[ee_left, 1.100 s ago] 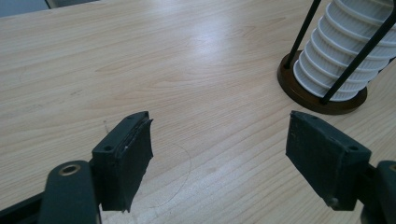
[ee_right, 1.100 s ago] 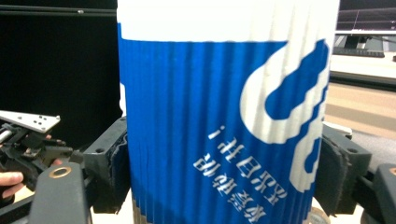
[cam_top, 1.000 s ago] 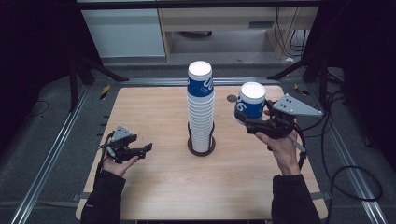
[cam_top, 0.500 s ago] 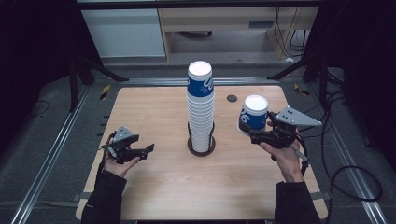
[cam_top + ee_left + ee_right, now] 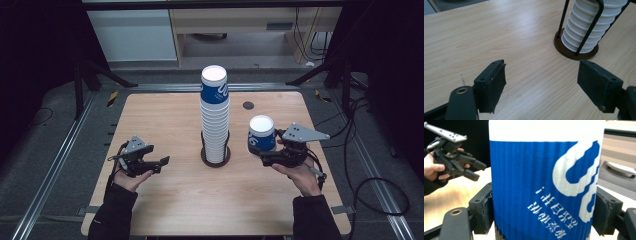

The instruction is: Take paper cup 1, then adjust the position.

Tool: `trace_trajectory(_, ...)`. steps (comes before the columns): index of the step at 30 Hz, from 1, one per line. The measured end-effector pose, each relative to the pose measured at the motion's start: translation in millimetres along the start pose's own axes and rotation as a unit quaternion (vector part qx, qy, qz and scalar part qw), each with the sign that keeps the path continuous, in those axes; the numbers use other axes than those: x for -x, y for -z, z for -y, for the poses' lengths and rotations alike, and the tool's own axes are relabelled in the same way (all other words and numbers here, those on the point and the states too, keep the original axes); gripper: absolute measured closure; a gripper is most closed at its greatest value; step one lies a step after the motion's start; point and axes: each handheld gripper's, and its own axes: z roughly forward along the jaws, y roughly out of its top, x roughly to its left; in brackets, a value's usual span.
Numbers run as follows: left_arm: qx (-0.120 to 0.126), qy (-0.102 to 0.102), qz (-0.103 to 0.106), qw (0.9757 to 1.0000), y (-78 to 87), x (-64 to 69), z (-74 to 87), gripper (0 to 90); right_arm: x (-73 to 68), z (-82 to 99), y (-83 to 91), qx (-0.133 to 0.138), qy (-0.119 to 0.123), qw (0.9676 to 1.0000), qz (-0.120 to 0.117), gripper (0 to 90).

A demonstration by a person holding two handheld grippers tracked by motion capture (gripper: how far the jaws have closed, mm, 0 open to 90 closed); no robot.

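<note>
We take the tall stack of white ribbed paper cups w/ a blue-printed top cup (image 5: 215,117) as ref. landmark; it stands in a dark wire holder w/ round brown base (image 5: 216,158) near the centre of the light wooden table (image 5: 170,115).

Right gripper (image 5: 261,154): jaws clamped on a single blue-and-white ribbed paper cup (image 5: 262,134), inverted, white bottom facing up. In the right gripper view the pads press both sides of the cup wall (image 5: 544,187); print reads upside down. Cup position: right of the stack, near it but not touching, approx. level w/ the stack's lower half. Whether the cup rests on the table or hangs above it we cannot tell.

Left gripper (image 5: 161,163): jaws apart, roughly mid-width, nothing between them. Position: left of the stack, well apart from it, jaws pointing toward the holder base. The left gripper view shows bare wood between both black pads (image 5: 491,85) and the base of the stack (image 5: 576,48) ahead, upper right.
</note>
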Motion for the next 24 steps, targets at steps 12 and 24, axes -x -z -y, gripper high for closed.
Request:
trace_trajectory(12, 0.004, -0.023, 0.042, 0.9989, 2.1, 18.9, -8.5, 22.0, -10.3, 9.7, -19.1, -0.022, 0.011, 0.9984, -0.05, 20.8)
trace_trajectory(24, 0.012, -0.038, 0.083, 0.9957, 6.1, 32.1, -14.5, 22.5, -22.8, 20.4, -39.1, -0.06, 0.03, 0.9922, -0.105, 20.7)
